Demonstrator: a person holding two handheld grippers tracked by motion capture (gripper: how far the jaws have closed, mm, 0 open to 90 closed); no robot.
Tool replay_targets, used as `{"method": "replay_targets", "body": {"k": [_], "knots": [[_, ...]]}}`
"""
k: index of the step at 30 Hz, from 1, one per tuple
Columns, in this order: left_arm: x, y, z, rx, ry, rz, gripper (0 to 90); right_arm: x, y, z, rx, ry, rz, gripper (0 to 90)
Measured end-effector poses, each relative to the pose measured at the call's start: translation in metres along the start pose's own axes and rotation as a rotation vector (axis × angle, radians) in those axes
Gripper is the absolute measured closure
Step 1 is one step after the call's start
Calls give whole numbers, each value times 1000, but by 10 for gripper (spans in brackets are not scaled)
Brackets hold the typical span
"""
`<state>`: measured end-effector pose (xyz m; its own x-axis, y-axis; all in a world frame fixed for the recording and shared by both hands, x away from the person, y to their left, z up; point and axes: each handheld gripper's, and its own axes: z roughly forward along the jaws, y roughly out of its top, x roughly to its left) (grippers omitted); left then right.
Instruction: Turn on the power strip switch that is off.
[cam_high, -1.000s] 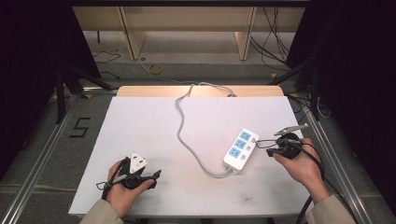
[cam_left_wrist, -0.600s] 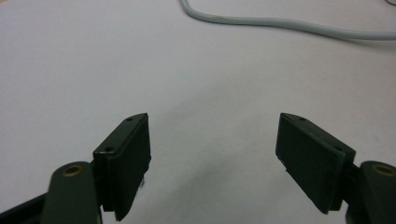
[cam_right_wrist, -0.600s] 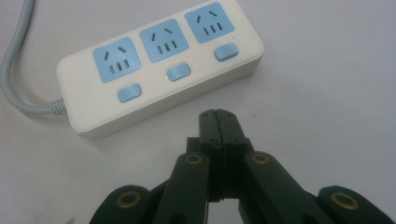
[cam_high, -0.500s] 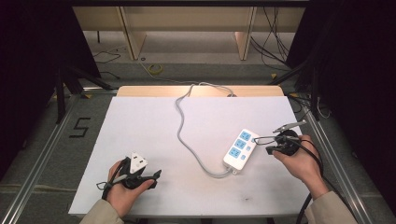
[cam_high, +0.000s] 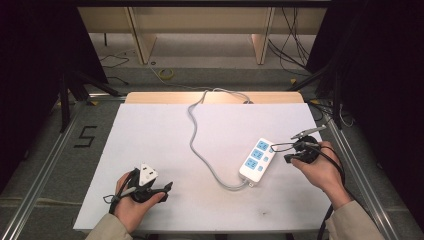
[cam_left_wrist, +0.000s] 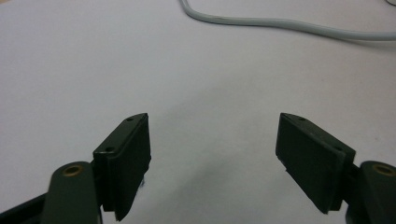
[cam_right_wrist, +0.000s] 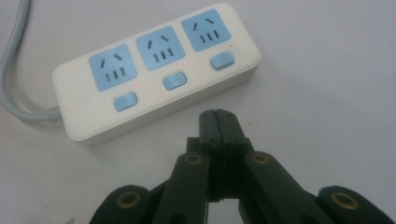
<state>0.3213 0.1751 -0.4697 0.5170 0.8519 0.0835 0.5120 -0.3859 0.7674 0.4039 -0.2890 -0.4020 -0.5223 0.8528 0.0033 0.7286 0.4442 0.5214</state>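
A white power strip with three blue sockets and three blue switches lies on the white table, right of centre. Its grey cable winds off over the table's far edge. My right gripper sits just right of the strip, pointing at it. In the right gripper view the jaws are shut with nothing between them, and the right gripper stops a little short of the power strip's switch side. My left gripper rests near the front left edge. In the left gripper view the left gripper is open wide over bare table.
The grey cable crosses the far part of the left gripper view. Beyond the table stands a wooden frame with loose wires on the floor. Metal rails run along both sides of the table.
My right gripper has edged slightly left, toward the power strip. The left gripper and the strip have not moved.
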Motion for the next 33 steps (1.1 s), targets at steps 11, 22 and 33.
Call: {"method": "replay_targets", "body": {"k": [11, 22, 33], "knots": [[0, 0, 0, -1, 1, 1, 262, -2, 6, 0, 5, -3, 4, 900], [0, 0, 0, -1, 1, 1, 262, -4, 11, 1, 12, -8, 3, 900], [0, 0, 0, 0, 1, 2, 262, -6, 17, 1, 15, -12, -1, 900]]}}
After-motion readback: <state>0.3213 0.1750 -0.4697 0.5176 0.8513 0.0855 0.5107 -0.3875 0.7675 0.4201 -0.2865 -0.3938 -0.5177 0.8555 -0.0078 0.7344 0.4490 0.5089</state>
